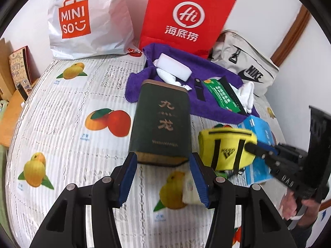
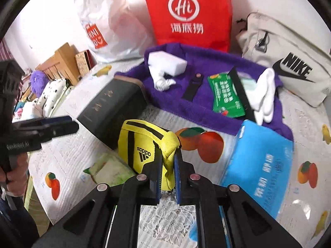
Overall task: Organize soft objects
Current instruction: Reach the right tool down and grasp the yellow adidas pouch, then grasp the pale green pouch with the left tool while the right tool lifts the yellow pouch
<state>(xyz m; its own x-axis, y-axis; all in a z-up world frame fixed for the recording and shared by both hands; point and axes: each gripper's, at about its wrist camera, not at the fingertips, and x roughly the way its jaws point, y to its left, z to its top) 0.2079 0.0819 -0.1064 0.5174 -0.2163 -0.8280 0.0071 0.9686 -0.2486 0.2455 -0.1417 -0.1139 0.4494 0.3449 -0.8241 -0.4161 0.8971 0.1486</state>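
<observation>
Yellow fabric pouch with black stripes and an Adidas logo (image 2: 144,144) sits on the table's fruit-printed cloth (image 1: 72,107), one bunched corner pinched between the nearly closed blue-padded fingers of the right hand-held gripper (image 2: 168,165). It lies just beside a dark green rectangular box with gold characters (image 1: 160,124), which stands near the middle of the table, and next to a light blue soft tissue pack (image 2: 260,165). The left hand-held gripper (image 1: 163,177) hovers in front of the green box with its jaws spread wide and nothing between them. Behind these things a rumpled purple towel (image 2: 206,111) carries a white rectangular sponge block (image 2: 167,62), a knotted white cloth (image 2: 161,80), a small black strap piece (image 2: 191,88), a green packet of wipes (image 2: 225,95) and a pair of white socks (image 2: 265,95). Along the wall stand a white Miniso plastic bag (image 1: 89,18), a red paper bag with a white round logo (image 1: 186,14) and a beige Nike fabric bag (image 1: 246,62).
</observation>
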